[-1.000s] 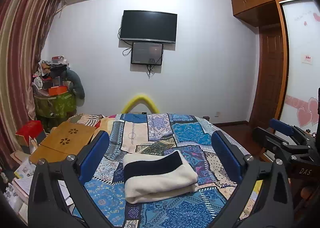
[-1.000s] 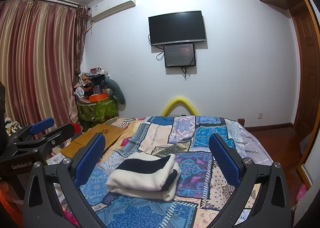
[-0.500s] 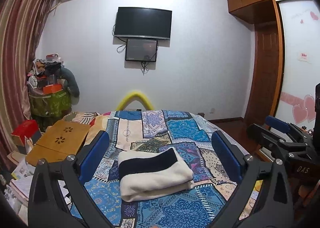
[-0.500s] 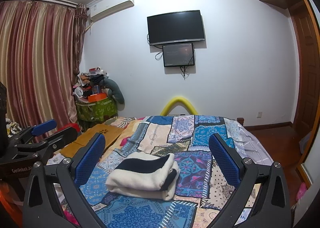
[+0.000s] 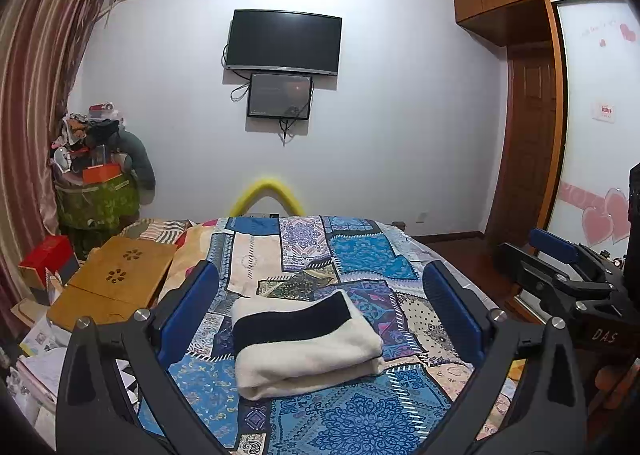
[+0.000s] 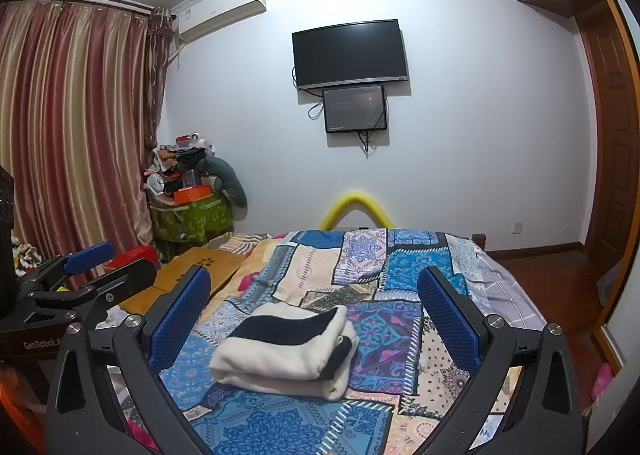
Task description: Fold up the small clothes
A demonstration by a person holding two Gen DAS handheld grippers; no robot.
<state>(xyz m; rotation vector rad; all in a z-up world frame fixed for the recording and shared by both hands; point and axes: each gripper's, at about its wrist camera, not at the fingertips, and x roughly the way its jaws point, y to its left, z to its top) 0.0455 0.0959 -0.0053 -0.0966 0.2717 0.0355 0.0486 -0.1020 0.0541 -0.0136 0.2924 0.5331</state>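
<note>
Left gripper [image 5: 318, 313]: black frame, blue pads [image 5: 188, 311], jaws spread wide, holding nothing, touching nothing; raised above the bed with the garment framed between its fingers from the left wrist view.

Right gripper [image 6: 314, 313]: same build, blue pads [image 6: 448, 313], jaws spread wide, empty, clear of the cloth; also seen at the right edge of the left wrist view [image 5: 560, 267].

Folded garment [image 5: 304, 343]: cream knit with a broad black band, folded into a compact thick bundle, lying flat on the bedspread, near the foot of the bed, roughly central. From the right wrist view [image 6: 286, 349] the layered fold edges face right.

Bedspread [image 5: 360, 255]: patchwork of blue, cream and purple prints, covering the bed.

Wooden lap table [image 5: 114, 281]: folded flat, at the left side of the bed, flower cut-outs in the top.

Red box [image 5: 46, 261]: left of the lap table; contents not visible.

Green fabric bin [image 6: 190, 219]: in the corner by the curtain [image 6: 72, 143], heaped over the rim with mixed clothing, an orange box and a grey stuffed item draped down its side.

Yellow foam arch [image 6: 356, 209]: behind the far end of the bed.

Wall, far: television [image 6: 350, 53], smaller screen [image 6: 355, 109] below it, air conditioner [image 6: 222, 9] upper left.
</note>
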